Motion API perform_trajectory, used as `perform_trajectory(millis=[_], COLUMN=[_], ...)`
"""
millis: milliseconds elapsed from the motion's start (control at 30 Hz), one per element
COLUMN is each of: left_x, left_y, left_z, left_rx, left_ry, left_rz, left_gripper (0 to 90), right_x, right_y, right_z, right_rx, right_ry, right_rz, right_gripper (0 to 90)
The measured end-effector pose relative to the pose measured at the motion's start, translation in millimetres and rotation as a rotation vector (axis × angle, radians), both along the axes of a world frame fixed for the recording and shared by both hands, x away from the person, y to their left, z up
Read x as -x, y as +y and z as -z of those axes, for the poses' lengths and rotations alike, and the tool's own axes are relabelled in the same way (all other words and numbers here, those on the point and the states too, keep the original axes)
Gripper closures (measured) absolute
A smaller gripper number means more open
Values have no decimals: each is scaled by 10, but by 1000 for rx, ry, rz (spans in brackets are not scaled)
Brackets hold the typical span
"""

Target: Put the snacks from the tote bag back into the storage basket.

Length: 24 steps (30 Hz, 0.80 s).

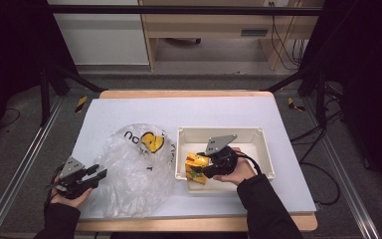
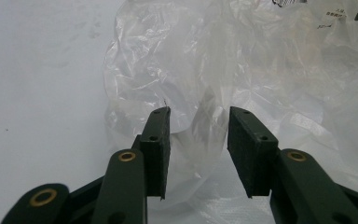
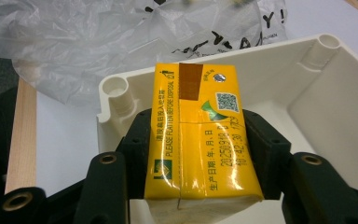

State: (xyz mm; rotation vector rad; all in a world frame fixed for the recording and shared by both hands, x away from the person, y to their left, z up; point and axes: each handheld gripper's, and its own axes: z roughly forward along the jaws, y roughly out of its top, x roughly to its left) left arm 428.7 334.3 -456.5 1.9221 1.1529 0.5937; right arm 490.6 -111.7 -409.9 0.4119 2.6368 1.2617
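A yellow drink carton [image 3: 198,135] with green print is clamped between the jaws of my right gripper [image 3: 196,149], over the near left corner of a cream plastic box [image 3: 335,93]. From above, the carton [image 1: 197,163] and right gripper [image 1: 205,168] sit at the left end of the box [image 1: 258,137]. A crumpled clear plastic bag [image 1: 134,169] with black and yellow print lies left of the box. My left gripper [image 1: 98,174] stands open at the bag's left edge. Its two pads [image 2: 156,140] have wrinkled bag film [image 2: 242,70] just beyond them and nothing gripped.
The white table top [image 1: 129,112] has a wooden edge at front and back. Metal frame rails [image 1: 25,164] run along both sides. Bare table surface [image 2: 37,93] lies left of the bag.
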Motion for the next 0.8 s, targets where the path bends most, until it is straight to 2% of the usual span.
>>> perform_trajectory(millis=[300,500,633,800], left_x=[0,1,2,2], left_y=[-1,-4,-4,-4], left_z=[1,0,0,-1], left_rx=[0,-3,-3,-2], left_ry=[0,2,2,2], left_rz=[0,0,0,0], left_gripper=[594,593,592,592], right_x=[-4,22,49,103], right_y=[-32,-17,-6,14], right_z=[53,52,46,25], right_rx=[-20,-8,-2,3], right_ry=[6,4,9,-6], right_rz=[2,14,43,77], right_gripper=[501,490,471,417])
